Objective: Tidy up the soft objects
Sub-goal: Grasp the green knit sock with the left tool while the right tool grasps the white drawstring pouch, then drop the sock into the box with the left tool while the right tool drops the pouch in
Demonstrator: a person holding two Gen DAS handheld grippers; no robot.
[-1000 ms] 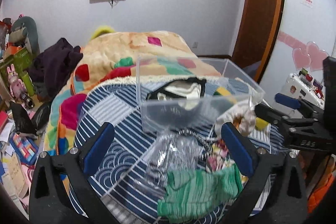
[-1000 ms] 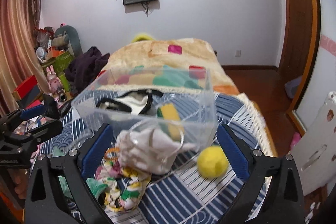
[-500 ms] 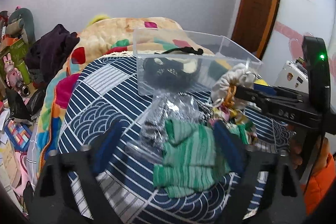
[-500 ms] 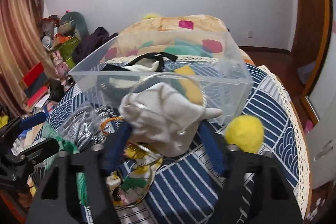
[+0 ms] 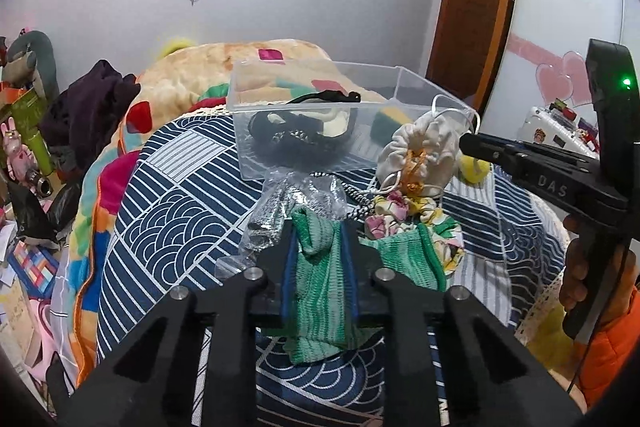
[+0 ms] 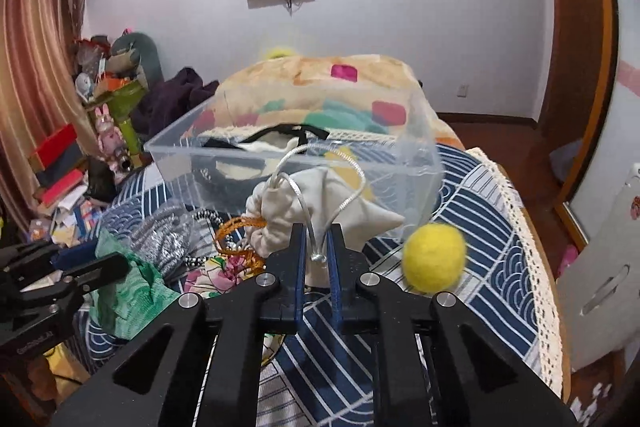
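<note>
My left gripper (image 5: 318, 233) is shut on a green striped cloth (image 5: 320, 291) that lies on the blue patterned bed cover. My right gripper (image 6: 318, 241) is shut on a cream drawstring pouch (image 6: 296, 215), its silver cord looping up between the jaws; the pouch also shows in the left wrist view (image 5: 420, 155). A clear plastic box (image 5: 320, 115) stands just behind, holding a black-and-cream item and a yellow-green sponge (image 5: 390, 121). A yellow felt ball (image 6: 434, 257) lies right of the pouch.
A silvery plastic-wrapped bundle (image 5: 280, 203), a floral scrunchie (image 5: 404, 211) and a black-white cord lie between the box and the grippers. A colourful quilt (image 5: 240, 67) lies behind the box. Clutter fills the floor at left; a lace-edged bed edge is at right (image 6: 532, 267).
Both grippers have closed: the left one onto the green cloth, the right one onto the cream pouch. Both have moved forward and down toward the pile.
</note>
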